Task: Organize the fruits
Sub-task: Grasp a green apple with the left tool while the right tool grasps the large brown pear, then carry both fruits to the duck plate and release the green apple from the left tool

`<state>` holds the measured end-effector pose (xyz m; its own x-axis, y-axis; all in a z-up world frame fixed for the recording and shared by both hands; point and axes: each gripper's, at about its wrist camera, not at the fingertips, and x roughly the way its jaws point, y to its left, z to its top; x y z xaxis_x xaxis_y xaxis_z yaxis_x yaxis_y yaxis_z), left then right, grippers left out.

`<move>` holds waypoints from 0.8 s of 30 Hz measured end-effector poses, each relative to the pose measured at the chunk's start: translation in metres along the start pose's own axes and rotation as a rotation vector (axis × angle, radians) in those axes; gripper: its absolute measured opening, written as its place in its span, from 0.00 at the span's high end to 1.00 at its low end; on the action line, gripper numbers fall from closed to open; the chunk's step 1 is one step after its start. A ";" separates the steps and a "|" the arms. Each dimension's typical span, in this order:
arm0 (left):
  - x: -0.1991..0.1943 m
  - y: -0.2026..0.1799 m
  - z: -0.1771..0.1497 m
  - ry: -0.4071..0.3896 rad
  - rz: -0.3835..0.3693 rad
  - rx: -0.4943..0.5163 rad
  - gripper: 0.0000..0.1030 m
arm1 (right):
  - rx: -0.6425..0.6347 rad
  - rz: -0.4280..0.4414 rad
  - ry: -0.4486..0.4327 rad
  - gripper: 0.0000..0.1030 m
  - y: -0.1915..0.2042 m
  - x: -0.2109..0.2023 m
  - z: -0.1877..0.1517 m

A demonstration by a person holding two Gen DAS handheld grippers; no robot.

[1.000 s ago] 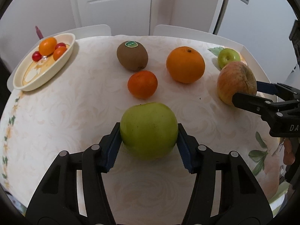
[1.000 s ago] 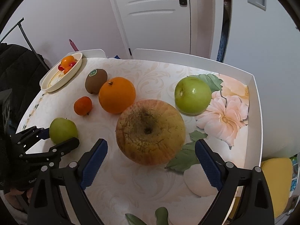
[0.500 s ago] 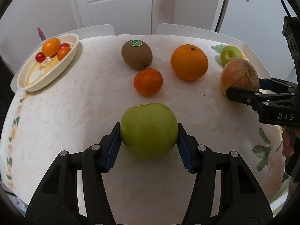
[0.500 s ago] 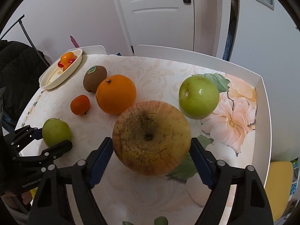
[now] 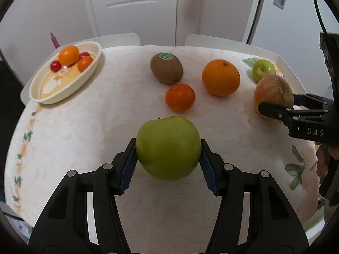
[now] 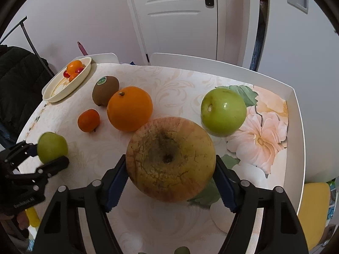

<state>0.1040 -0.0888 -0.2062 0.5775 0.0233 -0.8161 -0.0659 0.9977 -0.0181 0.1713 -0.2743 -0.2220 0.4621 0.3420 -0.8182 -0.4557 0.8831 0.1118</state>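
On table (image 6: 180,80), cracked russet apple (image 6: 169,158), green apple (image 5: 168,147)

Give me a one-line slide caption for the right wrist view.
Right claw closing on a russeted apple on the table, left claw gripping a small green apple.

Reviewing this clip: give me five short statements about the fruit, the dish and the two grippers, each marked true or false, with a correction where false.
1. The left gripper is shut on a green apple. True.
2. The kiwi lies in the oval dish. False: it lies on the table, apart from the dish.
3. The russet apple sits between the right gripper jaws, which are closing. True.
4. The large orange is held by a gripper. False: it rests free on the table.
5. The dish is empty. False: it holds small orange and red fruits.
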 end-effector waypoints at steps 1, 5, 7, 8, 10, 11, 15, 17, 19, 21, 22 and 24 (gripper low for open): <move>-0.002 0.002 0.000 -0.003 0.002 -0.003 0.42 | 0.004 0.000 -0.001 0.30 0.000 -0.001 0.000; -0.014 0.011 0.003 -0.023 0.016 -0.013 0.42 | 0.009 0.005 -0.012 0.30 0.004 -0.012 0.002; -0.021 0.016 0.004 -0.034 0.021 -0.017 0.42 | 0.000 0.003 -0.021 0.31 0.007 -0.018 0.004; -0.026 0.019 0.006 -0.040 0.023 -0.019 0.42 | -0.004 0.004 -0.027 0.31 0.009 -0.022 0.006; -0.034 0.025 0.010 -0.051 0.027 -0.023 0.42 | -0.012 0.005 -0.039 0.30 0.015 -0.032 0.010; -0.040 0.029 0.012 -0.059 0.028 -0.024 0.42 | -0.015 0.006 -0.043 0.31 0.018 -0.035 0.011; -0.059 0.048 0.022 -0.088 0.021 -0.037 0.42 | -0.032 0.014 -0.057 0.30 0.035 -0.050 0.022; -0.068 0.061 0.028 -0.100 0.024 -0.037 0.42 | -0.037 0.015 -0.058 0.31 0.048 -0.055 0.028; -0.075 0.074 0.035 -0.111 0.030 -0.030 0.42 | -0.035 0.023 -0.063 0.30 0.062 -0.059 0.036; -0.081 0.089 0.042 -0.124 0.037 -0.022 0.42 | -0.030 0.034 -0.067 0.31 0.075 -0.062 0.042; -0.083 0.099 0.046 -0.128 0.039 -0.020 0.42 | -0.029 0.039 -0.069 0.30 0.080 -0.063 0.044; -0.086 0.116 0.053 -0.133 0.038 -0.018 0.42 | -0.027 0.047 -0.074 0.31 0.095 -0.063 0.052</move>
<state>0.0896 0.0279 -0.1075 0.6768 0.0706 -0.7327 -0.1037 0.9946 0.0000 0.1385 -0.1951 -0.1301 0.4943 0.4066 -0.7684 -0.4983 0.8568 0.1328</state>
